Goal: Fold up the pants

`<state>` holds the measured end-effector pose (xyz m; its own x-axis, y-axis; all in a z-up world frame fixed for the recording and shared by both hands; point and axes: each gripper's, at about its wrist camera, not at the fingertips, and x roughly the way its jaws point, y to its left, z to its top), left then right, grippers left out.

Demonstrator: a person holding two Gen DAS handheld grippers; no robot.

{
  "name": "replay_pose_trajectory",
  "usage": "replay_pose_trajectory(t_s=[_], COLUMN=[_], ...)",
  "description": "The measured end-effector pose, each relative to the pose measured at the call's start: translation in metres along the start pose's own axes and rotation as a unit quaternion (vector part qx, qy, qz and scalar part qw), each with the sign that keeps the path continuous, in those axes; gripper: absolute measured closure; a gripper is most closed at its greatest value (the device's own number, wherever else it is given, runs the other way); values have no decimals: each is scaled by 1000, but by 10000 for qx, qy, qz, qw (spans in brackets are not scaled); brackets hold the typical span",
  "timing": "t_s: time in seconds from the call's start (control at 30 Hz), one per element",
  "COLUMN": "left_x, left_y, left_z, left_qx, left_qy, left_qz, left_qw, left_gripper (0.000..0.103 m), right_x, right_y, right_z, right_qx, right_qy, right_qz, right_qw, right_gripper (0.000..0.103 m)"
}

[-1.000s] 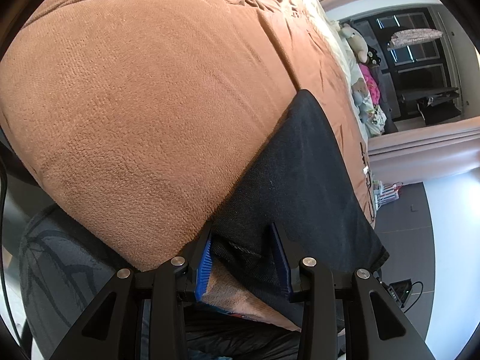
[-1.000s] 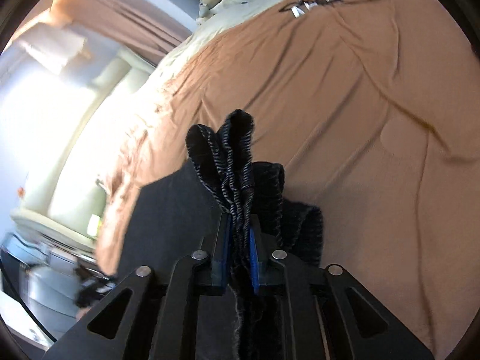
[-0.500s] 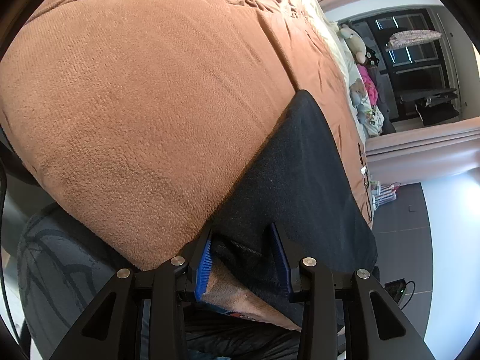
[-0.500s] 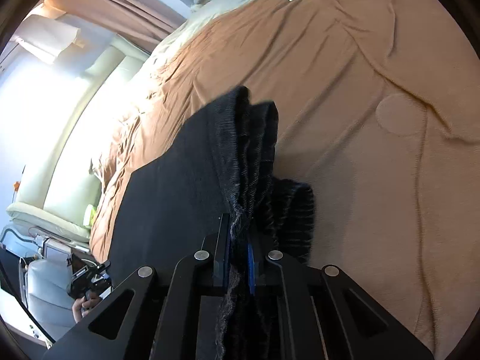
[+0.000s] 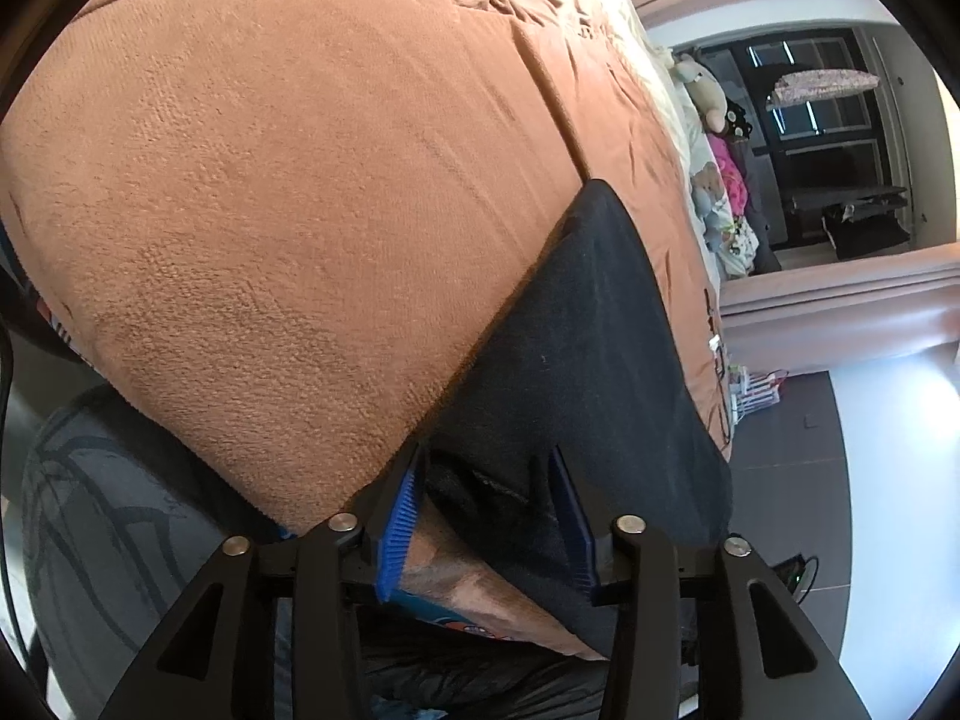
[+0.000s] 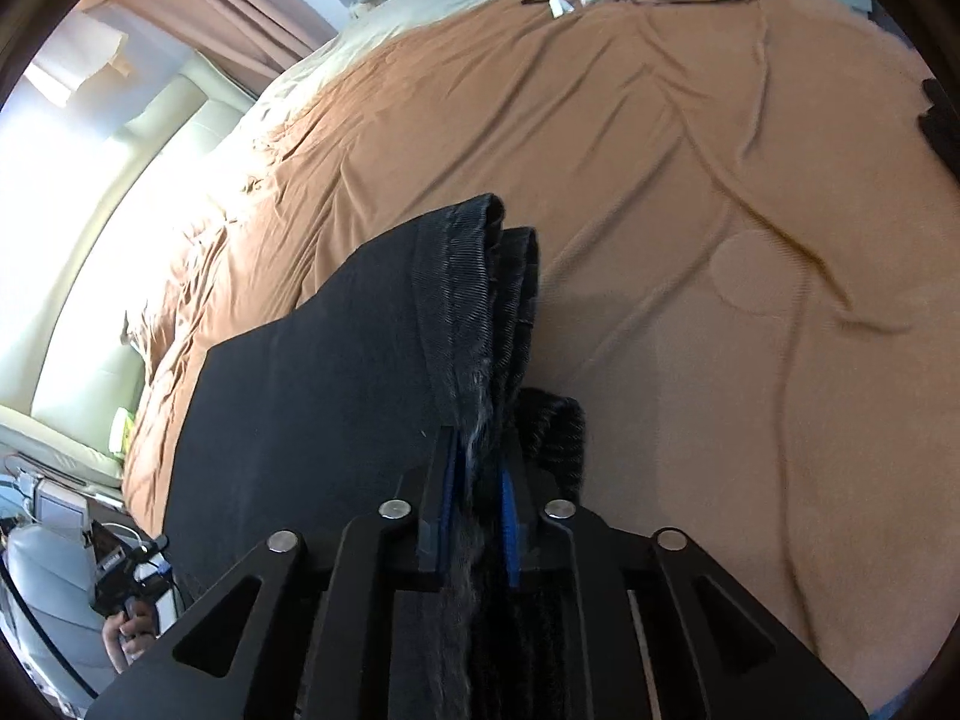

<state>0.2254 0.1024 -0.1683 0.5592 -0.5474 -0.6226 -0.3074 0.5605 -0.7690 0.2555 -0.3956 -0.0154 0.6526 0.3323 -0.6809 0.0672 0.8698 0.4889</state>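
Both sets of jaws have just been opening: left gripper (image 5: 489, 516) stands half apart around the pants (image 5: 591, 360) edge, right gripper (image 6: 477, 516) narrow, ribbed waistband (image 6: 480, 300) between its pads, grip loosening. Pants look folded, lying flat on the brown blanket (image 5: 300, 210) near the bed edge; release and withdrawal likely remain. Dark, thick knit fabric, smooth.

Matt black ribbed-cloth pants (image 6: 336, 396) lie on a fuzzy brown fleece blanket (image 5: 288, 192).

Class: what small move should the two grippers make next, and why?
Probably finish opening and draw back: the pants lie folded on the blanket, and the left gripper and right gripper have just been opening with cloth between their jaws.
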Motion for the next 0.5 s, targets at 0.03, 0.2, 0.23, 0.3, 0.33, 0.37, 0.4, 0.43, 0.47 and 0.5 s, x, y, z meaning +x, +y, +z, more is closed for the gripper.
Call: replay_pose_trajectory(t_s=[0.03,0.2,0.23,0.3,0.33,0.37,0.4,0.43,0.47,0.5], left_x=[1,8,8,9,8,10,11,13,17,18], left_y=[-2,-5,-4,-2,-1,1,3,4,6,7], left_z=[0,-1,-1,1,1,2,3,5,8,10], left_qx=[-1,-47,-71,-146,-178,-247,-281,-309,-372,-419], left_qy=[1,24,21,21,19,14,5,6,29,26], left_qz=[-33,-215,-257,-387,-443,-541,-600,-662,-720,-760], left_qw=[10000,9998,9996,9991,9989,9982,9978,9973,9967,9962], left_gripper=[55,52,52,52,51,51,51,51,52,52], right_x=[-8,-39,-43,-49,-52,-54,-56,-56,-57,-57], right_y=[0,-1,0,5,8,12,19,25,31,36], right_z=[-3,-29,-33,-45,-50,-55,-60,-64,-69,-73], right_qx=[11,75,68,0,-69,-134,-228,-296,-378,-446], right_qy=[-64,-311,-353,-456,-496,-525,-573,-604,-632,-651], right_qz=[4,56,55,-14,-46,-67,-109,-151,-195,-223], right_qw=[10000,9995,9993,9990,9987,9985,9980,9976,9971,9966], right_gripper=[74,55,55,55,55,55,55,55,55,55])
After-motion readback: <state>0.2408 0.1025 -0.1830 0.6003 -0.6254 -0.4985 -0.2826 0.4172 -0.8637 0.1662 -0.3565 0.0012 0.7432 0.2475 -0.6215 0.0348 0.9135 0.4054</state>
